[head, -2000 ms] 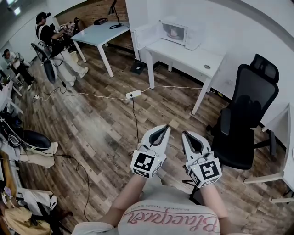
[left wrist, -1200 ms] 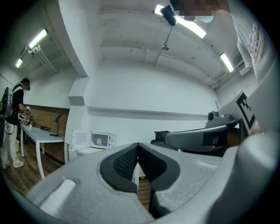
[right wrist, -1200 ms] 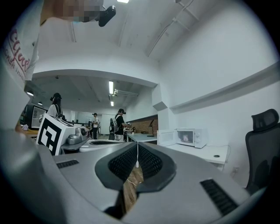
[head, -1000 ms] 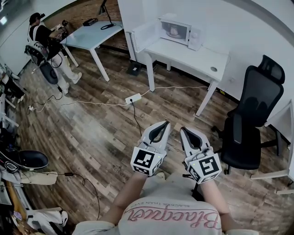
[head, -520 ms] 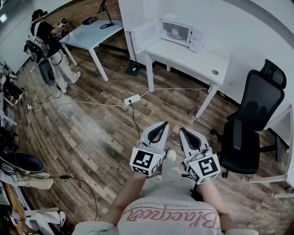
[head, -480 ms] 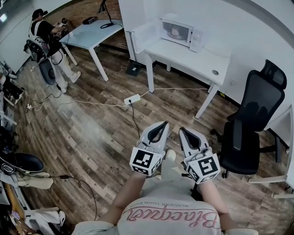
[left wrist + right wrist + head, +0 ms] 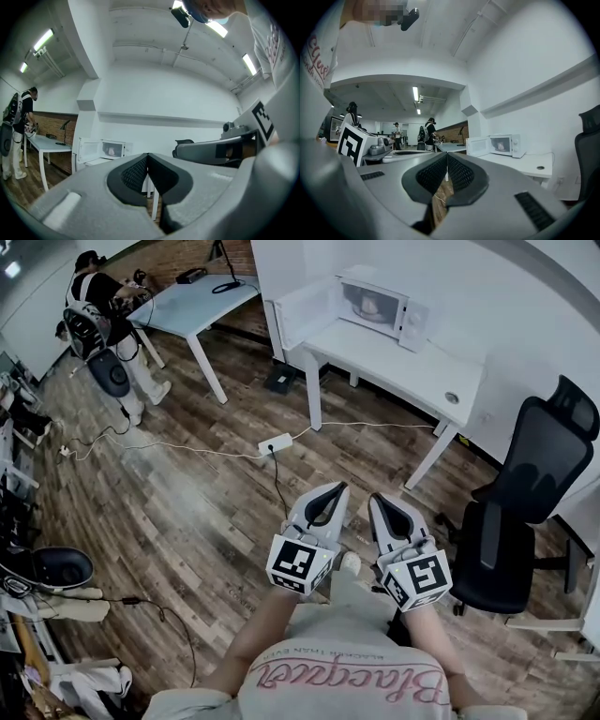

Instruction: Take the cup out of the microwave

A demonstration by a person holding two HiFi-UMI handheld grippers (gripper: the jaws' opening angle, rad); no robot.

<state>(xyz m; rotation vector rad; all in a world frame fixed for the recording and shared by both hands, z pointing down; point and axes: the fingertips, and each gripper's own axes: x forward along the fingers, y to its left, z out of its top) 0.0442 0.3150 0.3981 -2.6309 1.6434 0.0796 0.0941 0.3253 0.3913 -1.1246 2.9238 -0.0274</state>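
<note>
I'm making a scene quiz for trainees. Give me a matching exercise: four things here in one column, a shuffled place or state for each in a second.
1. white microwave oven
2. black office chair
3. white power strip
4. left gripper

A. lying on the wooden floor
B. jaws together, nothing between them
C. door open, on the white desk
D. standing past that desk's right end

Pairs: 1-C, 2-D, 3-A, 4-B

The counter (image 7: 398, 360) is drawing closer in the head view as the wearer is walking toward it. The microwave (image 7: 386, 307) is growing slightly larger and sliding to the right. The office chair (image 7: 530, 474) is drifting toward the right edge and lower.
</note>
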